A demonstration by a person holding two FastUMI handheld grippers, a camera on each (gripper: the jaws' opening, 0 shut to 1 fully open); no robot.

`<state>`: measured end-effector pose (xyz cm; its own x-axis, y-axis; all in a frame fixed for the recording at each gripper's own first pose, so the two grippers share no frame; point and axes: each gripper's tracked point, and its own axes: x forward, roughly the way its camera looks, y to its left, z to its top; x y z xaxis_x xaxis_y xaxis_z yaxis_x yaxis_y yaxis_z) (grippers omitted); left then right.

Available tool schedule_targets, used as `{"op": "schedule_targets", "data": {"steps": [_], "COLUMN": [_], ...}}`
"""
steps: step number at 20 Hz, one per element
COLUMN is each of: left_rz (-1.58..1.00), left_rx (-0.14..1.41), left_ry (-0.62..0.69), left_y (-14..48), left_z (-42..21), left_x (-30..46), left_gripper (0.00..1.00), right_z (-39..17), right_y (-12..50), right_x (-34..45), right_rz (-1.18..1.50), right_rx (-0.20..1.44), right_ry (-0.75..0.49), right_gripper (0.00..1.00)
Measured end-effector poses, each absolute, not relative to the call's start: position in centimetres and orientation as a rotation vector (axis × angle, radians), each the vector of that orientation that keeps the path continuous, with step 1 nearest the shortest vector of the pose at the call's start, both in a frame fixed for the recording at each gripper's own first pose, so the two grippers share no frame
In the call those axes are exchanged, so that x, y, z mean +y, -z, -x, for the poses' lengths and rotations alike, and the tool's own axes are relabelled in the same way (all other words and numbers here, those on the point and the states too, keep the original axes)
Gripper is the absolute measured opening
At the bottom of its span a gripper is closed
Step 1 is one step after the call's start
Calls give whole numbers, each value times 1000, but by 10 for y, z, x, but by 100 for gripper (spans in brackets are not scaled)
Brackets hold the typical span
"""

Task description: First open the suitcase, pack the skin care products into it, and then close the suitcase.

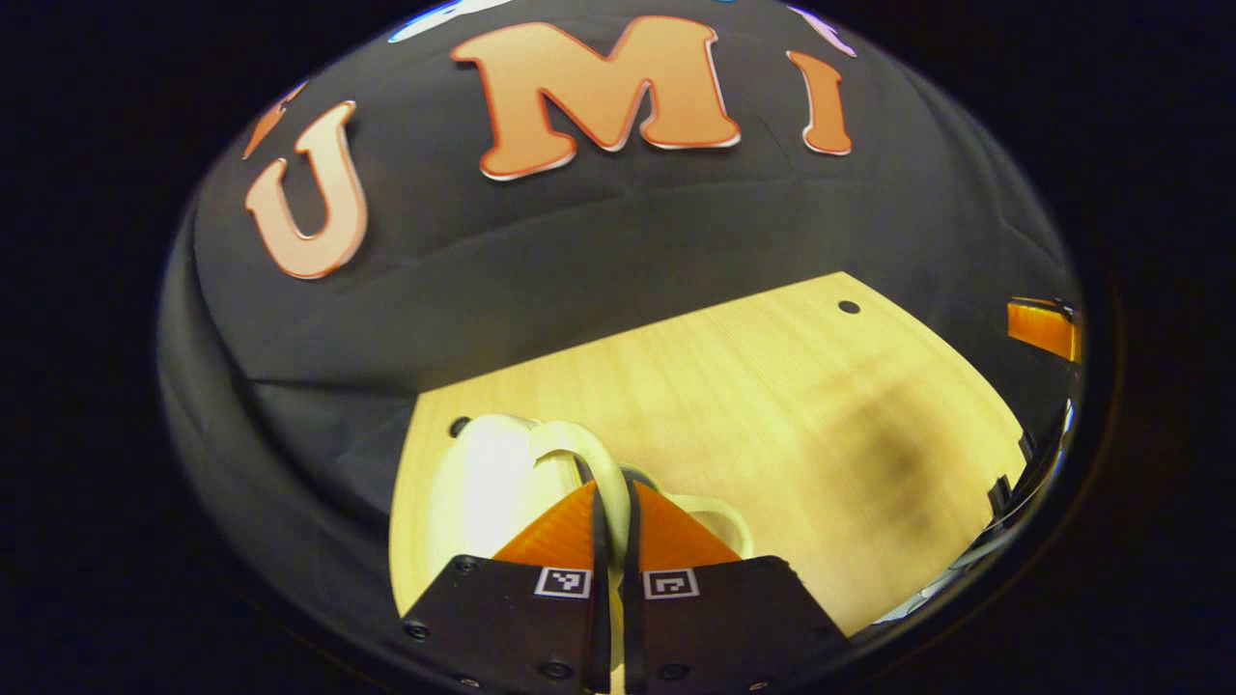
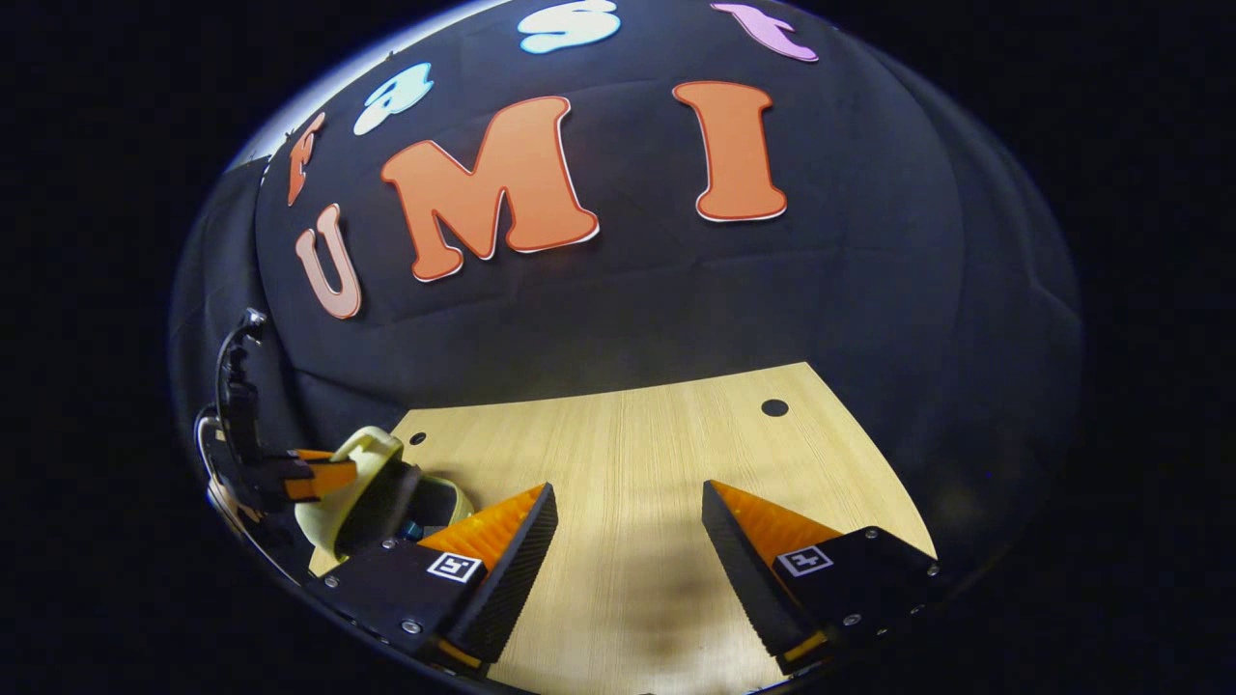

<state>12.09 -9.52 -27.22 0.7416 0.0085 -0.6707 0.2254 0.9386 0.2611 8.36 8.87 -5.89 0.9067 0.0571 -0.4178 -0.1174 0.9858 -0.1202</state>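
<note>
Now the left tool (image 1: 613,526) pinches the lid edge of the small pale yellow suitcase (image 1: 483,483) on the light wooden table (image 1: 772,405). Beside the suitcase, the right tool (image 2: 628,526) is wide open, holding nothing.

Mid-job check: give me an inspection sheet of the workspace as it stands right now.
Surface: wooden table, holes near its far corners.
Job's things: pale suitcase, lid raised; a small item inside, too small to identify.
Clutter: nothing seen.
Grippers: left gripper shut on the suitcase lid's rim; right gripper open over bare table.
Cables: a dark cable behind the left gripper.
Surroundings: black cloth wall.
</note>
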Motion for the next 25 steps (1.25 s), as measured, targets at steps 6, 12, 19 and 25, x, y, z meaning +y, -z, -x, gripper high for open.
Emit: {"op": "schedule_targets", "data": {"steps": [6,12,19,25], "left_rz": [-318,-287,-167,-80], "left_rx": [863,905,832,499], "left_ry": [177,171,120,23], "left_y": [362,395,381,248], "left_z": [-114,-110,-106,-127], "left_x": [-157,-162,-166,-178], "left_gripper": [5,6,23,98], "right_z": [-75,-66,-61,-60], "right_y": [84,98,101,94], "right_x": [53,44,56,80], "right_rz": [132,134,170,192], "right_rx": [473,500,500,456], "right_ry": [-30,-20,-65,-110], "right_gripper": [96,96,96,96]}}
